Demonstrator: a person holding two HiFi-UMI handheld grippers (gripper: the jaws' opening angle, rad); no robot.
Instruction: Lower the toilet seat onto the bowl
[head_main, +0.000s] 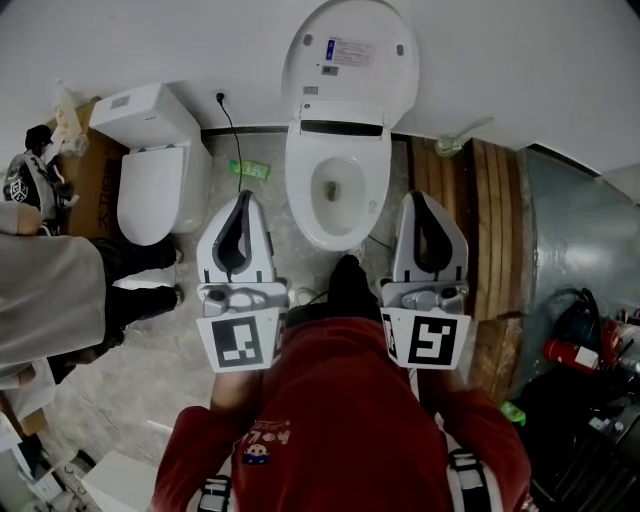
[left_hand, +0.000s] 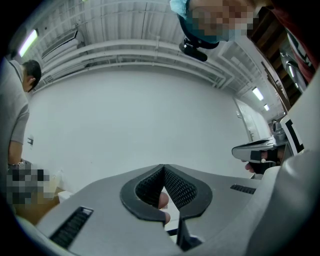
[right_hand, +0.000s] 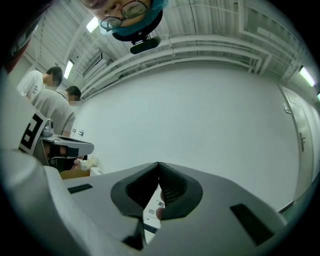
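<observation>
1. Standing in front of the bowl (head_main: 300, 180), you hold one claw at each side of it, both pointing toward the wall.
2. Your left claw (head_main: 243, 197) has its jaws together. The tips meet in the left gripper view and nothing sits between the ribbed pads. It hangs to the left of the bowl.
3. Your right claw (head_main: 417, 196) is the same, with its tips pressed together and holding nothing. It hangs to the right of the bowl, in front of the wooden planks (head_main: 490, 230).
4. The seat (head_main: 350, 60) stands raised, leaning back against the white wall behind the bowl, and a printed label shows on the face turned toward you. It is well apart from both claws, and neither touches it.
5. The bowl lies open below the seat. Your dark shoe (head_main: 352, 285) is just in front of its front edge.
6. A second toilet (head_main: 150, 170) stands to the left with its lid down. A bystander (head_main: 50, 300) in a grey top and dark trousers stands just beside it.
7. A black cable (head_main: 232, 135) runs down the wall between the two toilets.
</observation>
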